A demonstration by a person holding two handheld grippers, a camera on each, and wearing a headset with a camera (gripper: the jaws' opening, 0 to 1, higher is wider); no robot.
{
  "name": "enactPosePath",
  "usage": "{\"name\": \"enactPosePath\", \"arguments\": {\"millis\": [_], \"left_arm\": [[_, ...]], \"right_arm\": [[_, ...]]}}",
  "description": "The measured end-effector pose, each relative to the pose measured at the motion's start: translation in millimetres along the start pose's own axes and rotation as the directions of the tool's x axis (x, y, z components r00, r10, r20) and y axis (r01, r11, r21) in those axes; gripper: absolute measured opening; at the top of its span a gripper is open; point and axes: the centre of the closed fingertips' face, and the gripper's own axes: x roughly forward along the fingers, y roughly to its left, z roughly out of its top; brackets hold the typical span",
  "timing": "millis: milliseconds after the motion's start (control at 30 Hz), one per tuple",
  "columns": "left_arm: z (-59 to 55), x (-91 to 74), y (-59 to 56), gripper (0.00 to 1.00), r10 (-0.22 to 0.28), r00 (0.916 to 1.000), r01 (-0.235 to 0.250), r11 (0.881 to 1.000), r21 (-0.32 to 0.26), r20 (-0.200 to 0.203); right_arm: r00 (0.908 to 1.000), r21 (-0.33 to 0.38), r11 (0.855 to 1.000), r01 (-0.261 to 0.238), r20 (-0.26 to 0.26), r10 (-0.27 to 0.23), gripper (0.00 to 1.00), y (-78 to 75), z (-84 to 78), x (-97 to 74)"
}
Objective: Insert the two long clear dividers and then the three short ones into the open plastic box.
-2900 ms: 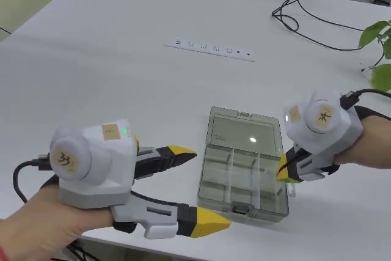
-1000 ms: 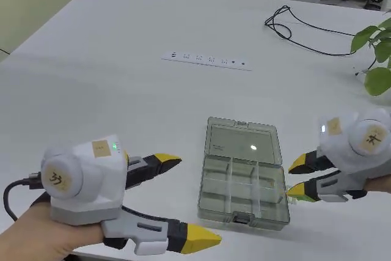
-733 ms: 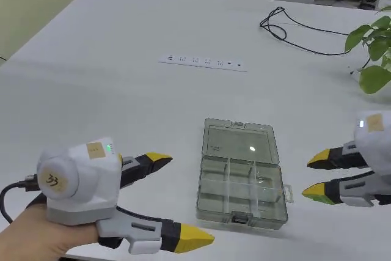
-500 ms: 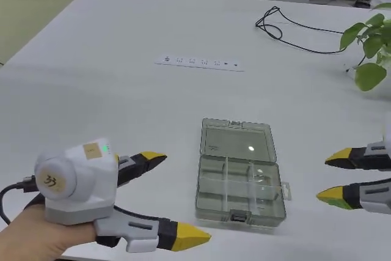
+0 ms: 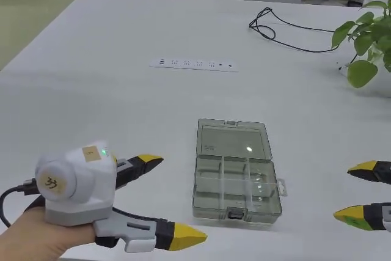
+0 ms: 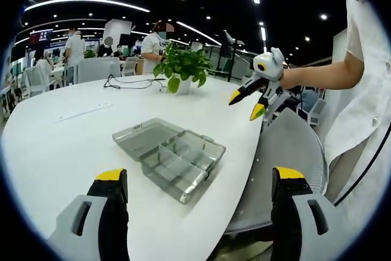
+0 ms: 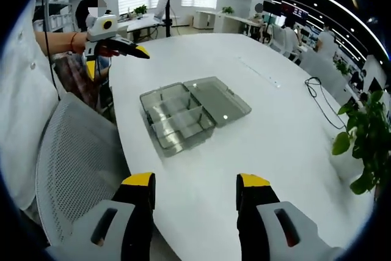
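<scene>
Plastic box [image 5: 214, 210] lies open on the white table [image 5: 91, 90]. Its lid [image 5: 232, 142] is folded flat on the far side of the tray, and the latch is on the near wall. Clear dividers [image 5: 223, 178] stand inside the tray and split it into a grid of compartments; I can't get an exact count of the pieces. A small clear tab sticks out at the box's right edge.

Left gripper [image 5: 177, 197] is left of the box, near its front corner and not touching it. The jaws are spread wide with nothing between them, and the yellow tips point toward the box. Its round end cap [image 5: 50, 183] has "33" handwritten on it. There is also a tan sticker and a lit green light on top.

Right gripper [image 5: 348, 192] is well to the right of the box, clear of it, with jaws parted and empty.

Power strip [image 5: 193, 64] lies beyond the box, past the lid; its markings are too small to read. Black cable [image 5: 287, 29] is farther beyond the box, toward the right. Plant [image 5: 366, 47] is beyond and right of the box. Mesh chair [image 7: 67, 151] is on the near side of the box, off the table edge. No print is legible on the box itself.
</scene>
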Motion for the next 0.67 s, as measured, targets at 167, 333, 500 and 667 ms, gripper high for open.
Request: {"name": "enactPosePath", "arguments": {"millis": [167,333,500,667], "left_arm": [[-6.9,-0.2,-0.3,1.0,0.0,0.9999,0.0,1.0,-0.004,-0.011],[-9.9,-0.8,-0.5,1.0,0.0,0.9999,0.0,1.0,-0.01,-0.012],[-12.2,-0.9,0.4,1.0,0.001,0.9999,-0.001,1.0,-0.015,-0.016],[-12.9,-0.6,-0.5,1.0,-0.004,0.9998,0.004,1.0,-0.016,-0.021]], "right_arm": [[1.0,0.022,1.0,0.001,0.008,-0.002,0.59,2.2,-2.3,-0.4],[0.9998,0.03,1.0,-0.006,0.021,0.006,0.63,4.8,-1.7,0.1],[0.9997,0.032,0.999,-0.01,0.024,0.009,0.66,6.1,-2.8,2.0],[0.9996,0.037,0.999,-0.017,0.025,0.016,0.68,8.6,-4.3,3.3]]}}
